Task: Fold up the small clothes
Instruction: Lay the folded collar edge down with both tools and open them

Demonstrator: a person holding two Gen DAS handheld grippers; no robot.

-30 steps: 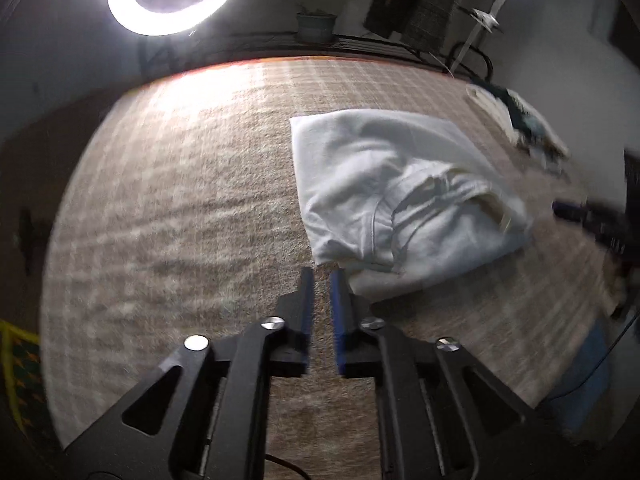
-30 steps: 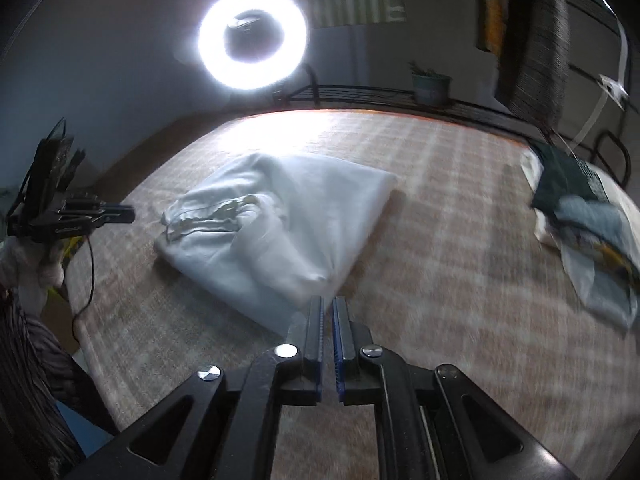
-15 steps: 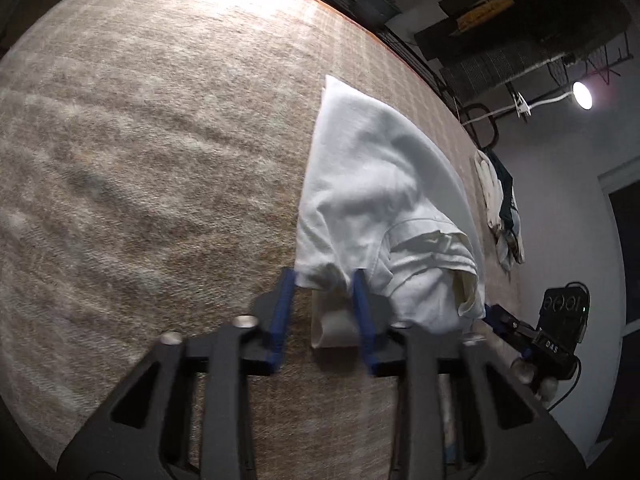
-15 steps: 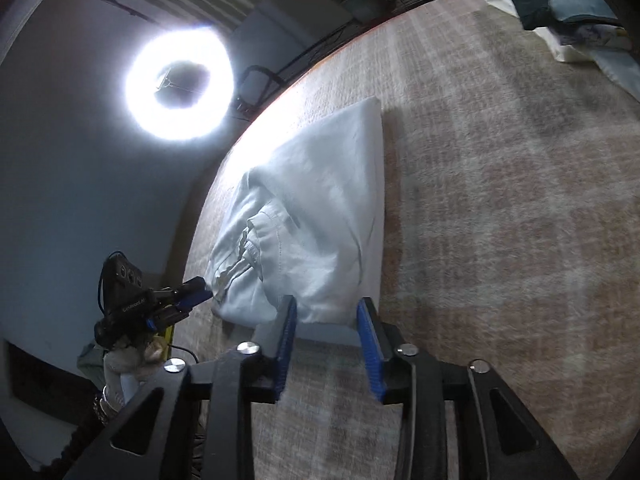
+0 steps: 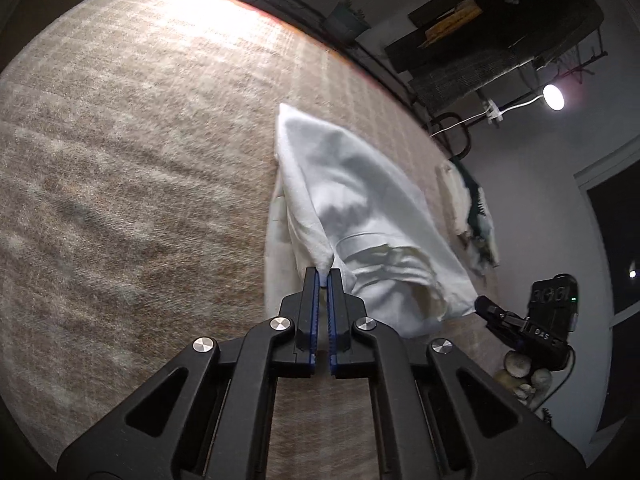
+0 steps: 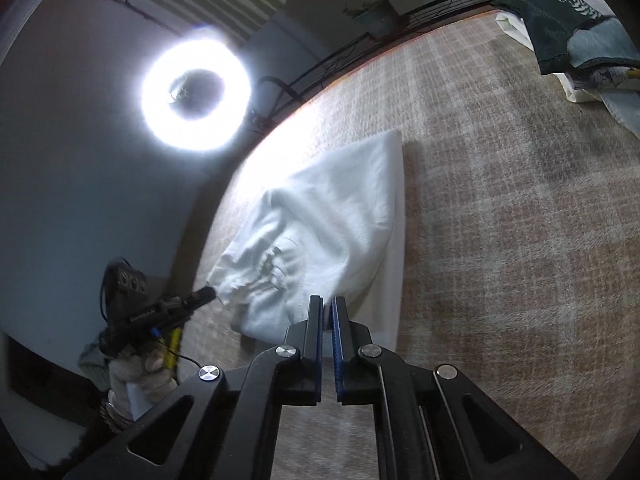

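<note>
A small white garment (image 5: pixel 360 208), partly folded and rumpled, lies on a tan checked surface. Its gathered waistband (image 6: pixel 276 268) faces nine o'clock in the right wrist view. Its near corners are pinched and raised at six o'clock in each view, above a flat layer beneath.

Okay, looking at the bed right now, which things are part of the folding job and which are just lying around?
In the job:
- white garment
- left tongs, shut on its near corner
- right tongs, shut on its other near corner

Lying about:
- pile of clothes at the far edge
- ring light
- potted plant
</note>
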